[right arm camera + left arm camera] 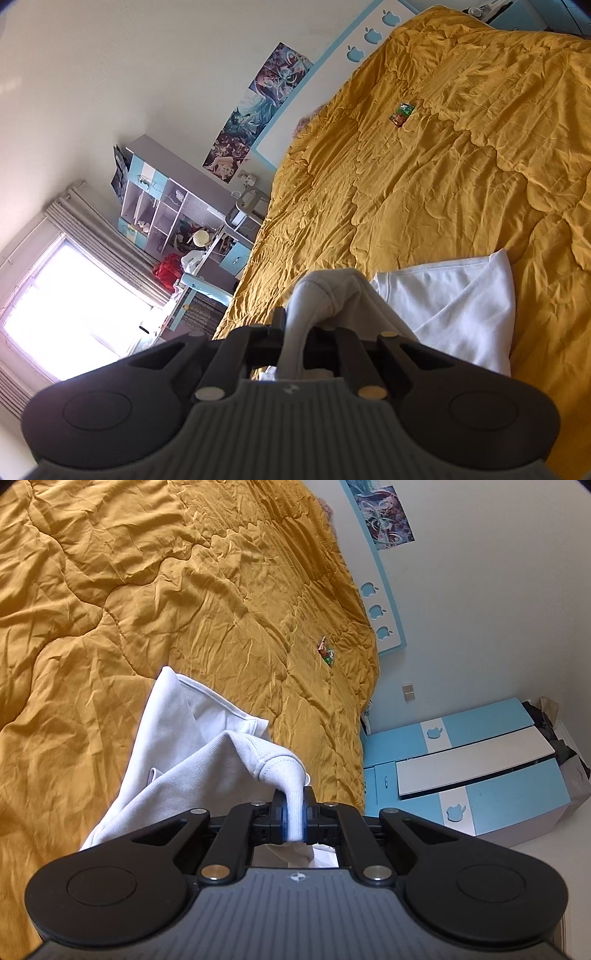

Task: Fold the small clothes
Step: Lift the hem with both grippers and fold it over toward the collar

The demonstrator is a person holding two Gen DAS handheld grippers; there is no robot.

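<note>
A small white garment [192, 738] lies partly lifted over the mustard-yellow quilt [147, 590] of a bed. My left gripper [294, 805] is shut on a ribbed edge of the garment, which bunches up between the jaws. In the right wrist view the same white garment [454, 310] spreads to the right on the quilt [443, 166]. My right gripper [295, 332] is shut on another bunched edge of it. The garment hangs between the two grippers, just above the bed.
A small colourful wrapper [325, 650] lies on the quilt further out; it also shows in the right wrist view [402, 113]. A blue and white cabinet [472, 768] stands beside the bed. A desk with shelves [177, 221] and a window [70, 314] are on the other side.
</note>
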